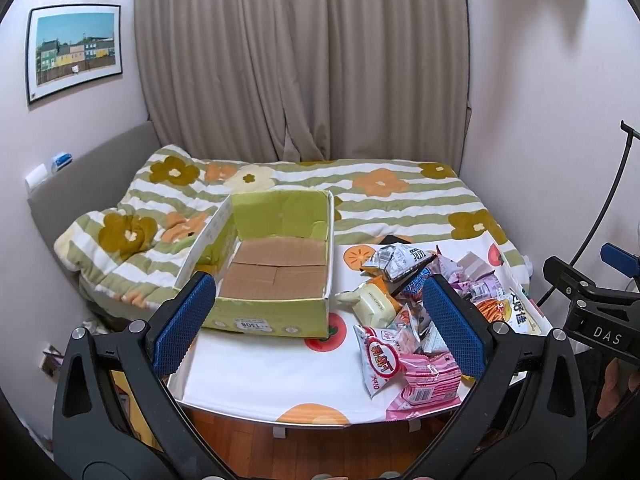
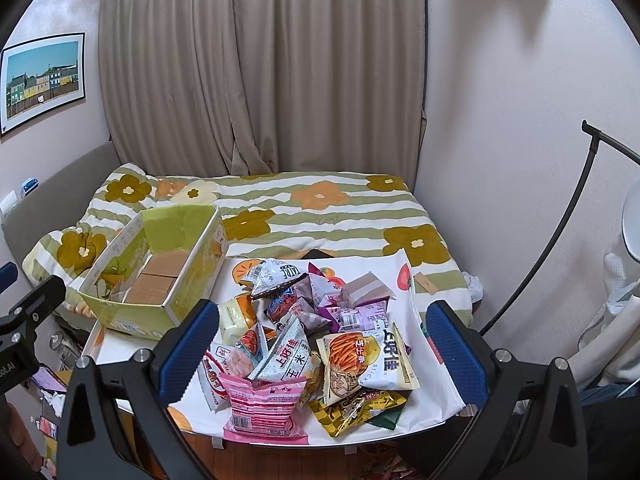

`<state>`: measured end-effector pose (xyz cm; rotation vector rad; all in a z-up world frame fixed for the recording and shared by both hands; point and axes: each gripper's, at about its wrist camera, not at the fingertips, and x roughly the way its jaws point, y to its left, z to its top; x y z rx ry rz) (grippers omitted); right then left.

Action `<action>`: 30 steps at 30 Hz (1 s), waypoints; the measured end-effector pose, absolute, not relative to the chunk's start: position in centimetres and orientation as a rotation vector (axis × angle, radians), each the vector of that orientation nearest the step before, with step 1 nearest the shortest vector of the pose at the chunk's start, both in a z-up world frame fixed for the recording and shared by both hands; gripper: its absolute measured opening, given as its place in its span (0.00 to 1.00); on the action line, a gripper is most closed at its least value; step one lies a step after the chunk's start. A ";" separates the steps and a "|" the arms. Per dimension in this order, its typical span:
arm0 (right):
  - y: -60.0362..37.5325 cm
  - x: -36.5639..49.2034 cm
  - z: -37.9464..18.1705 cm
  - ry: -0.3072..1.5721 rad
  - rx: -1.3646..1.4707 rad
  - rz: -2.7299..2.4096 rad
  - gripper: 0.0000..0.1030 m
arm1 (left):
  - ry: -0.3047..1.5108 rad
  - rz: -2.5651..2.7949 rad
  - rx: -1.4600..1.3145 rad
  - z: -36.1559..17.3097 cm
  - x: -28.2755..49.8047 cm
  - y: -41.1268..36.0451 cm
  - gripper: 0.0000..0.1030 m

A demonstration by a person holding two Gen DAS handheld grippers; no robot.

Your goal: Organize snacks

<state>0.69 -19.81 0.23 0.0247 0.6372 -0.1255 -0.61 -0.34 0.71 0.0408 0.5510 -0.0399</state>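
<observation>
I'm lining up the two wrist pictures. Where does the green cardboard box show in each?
Left wrist view: the green cardboard box sits centre-left on the table, open and empty, just past the left finger.
Right wrist view: the green cardboard box lies far left, at the table's corner.
Shared landmark: the pink snack bag at the table's near edge.

A small surface (image 1: 260,372) stands in front of a bed (image 1: 400,200), with a curtain (image 1: 300,60) behind the bed and a framed picture (image 1: 74,52) on the wall to the left. On the left part of the surface sits an open cardboard box (image 1: 272,304) with nothing inside it. To its right, on the same surface, lies a heap of snack packets (image 2: 312,344), some overlapping and a few reaching the near edge.
</observation>
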 end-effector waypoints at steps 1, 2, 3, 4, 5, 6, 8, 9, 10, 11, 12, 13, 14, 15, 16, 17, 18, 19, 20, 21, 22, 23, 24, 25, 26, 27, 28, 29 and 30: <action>-19.8 0.7 0.2 0.637 0.024 -0.126 1.00 | 0.551 -0.040 0.042 0.7 -0.6 -0.4 0.99; -19.8 0.7 0.2 0.637 0.024 -0.127 1.00 | 0.550 -0.039 0.042 0.7 -0.6 -0.4 0.99; -19.8 0.7 0.2 0.637 0.025 -0.126 1.00 | 0.551 -0.039 0.042 0.7 -0.7 -0.4 0.99; -19.8 0.7 0.2 0.638 0.024 -0.126 1.00 | 0.551 -0.040 0.042 0.7 -0.6 -0.3 0.99; -19.8 0.7 0.2 0.638 0.024 -0.127 1.00 | 0.551 -0.040 0.042 0.7 -0.6 -0.3 0.99; -19.8 0.7 0.2 0.637 0.024 -0.127 1.00 | 0.551 -0.041 0.042 0.7 -0.6 -0.4 0.99; -19.8 0.7 0.2 0.638 0.025 -0.126 1.00 | 0.551 -0.040 0.043 0.7 -0.6 -0.4 0.99; -19.8 0.7 0.2 0.638 0.025 -0.127 1.00 | 0.551 -0.040 0.044 0.7 -0.6 -0.3 0.99; -19.8 0.7 0.2 0.638 0.026 -0.127 1.00 | 0.551 -0.040 0.043 0.7 -0.6 -0.3 0.99; -19.7 0.7 0.2 0.638 0.025 -0.127 1.00 | 0.551 -0.039 0.042 0.7 -0.7 -0.4 0.99; -19.8 0.7 0.2 0.638 0.024 -0.128 1.00 | 0.550 -0.039 0.043 0.7 -0.7 -0.4 0.99; -19.8 0.7 0.2 0.638 0.024 -0.126 1.00 | 0.550 -0.039 0.043 0.7 -0.7 -0.4 0.99; -19.7 0.7 0.3 0.637 0.024 -0.126 1.00 | 0.551 -0.039 0.044 0.7 -0.7 -0.4 0.99; -19.8 0.7 0.2 0.638 0.024 -0.127 1.00 | 0.550 -0.038 0.044 0.7 -0.7 -0.3 0.99; -19.7 0.7 0.3 0.637 0.025 -0.126 1.00 | 0.550 -0.037 0.045 0.7 -0.7 -0.4 0.99; -19.7 0.7 0.3 0.636 0.025 -0.126 1.00 | 0.550 -0.037 0.045 0.6 -0.8 -0.4 0.99; -19.7 0.7 0.2 0.636 0.026 -0.127 1.00 | 0.549 -0.038 0.044 0.6 -0.8 -0.4 0.99; -19.7 0.7 0.2 0.636 0.026 -0.126 1.00 | 0.547 -0.038 0.042 0.6 -0.8 -0.4 0.99; -19.6 0.6 0.1 0.633 0.026 -0.125 1.00 | 0.544 -0.038 0.039 0.6 -0.9 -0.4 0.99; -19.7 0.5 0.1 0.630 0.025 -0.125 1.00 | 0.542 -0.040 0.036 0.6 -0.9 -0.4 0.99; -19.8 0.5 0.0 0.627 0.022 -0.131 1.00 | 0.543 -0.042 0.032 0.6 -0.9 -0.5 0.99; -20.1 0.5 0.0 0.627 0.025 -0.138 1.00 | 0.549 -0.044 0.030 0.5 -0.8 -0.5 0.99; -20.5 0.6 0.0 0.630 0.031 -0.140 1.00 | 0.558 -0.046 0.028 0.4 -0.7 -0.6 0.99; -21.0 0.6 -0.1 0.634 0.038 -0.143 1.00 | 0.575 -0.053 0.025 0.2 -0.4 -0.8 0.99; -21.7 0.6 -0.2 0.640 0.044 -0.152 1.00 | 0.590 -0.060 0.023 0.0 -0.2 -1.0 0.99; -22.4 0.5 -0.4 0.645 0.047 -0.157 1.00 | 0.607 -0.068 0.021 -0.3 0.1 -1.2 0.99; -23.0 0.5 -0.7 0.652 0.050 -0.162 1.00 | 0.628 -0.079 0.018 -0.8 0.3 -1.6 0.99; -23.6 0.5 -1.0 0.661 0.054 -0.165 1.00 | 0.647 -0.090 0.017 -1.4 0.4 -2.1 0.99; -24.4 0.5 -1.6 0.677 0.060 -0.168 1.00 | 0.664 -0.100 0.017 -1.9 0.6 -2.5 0.99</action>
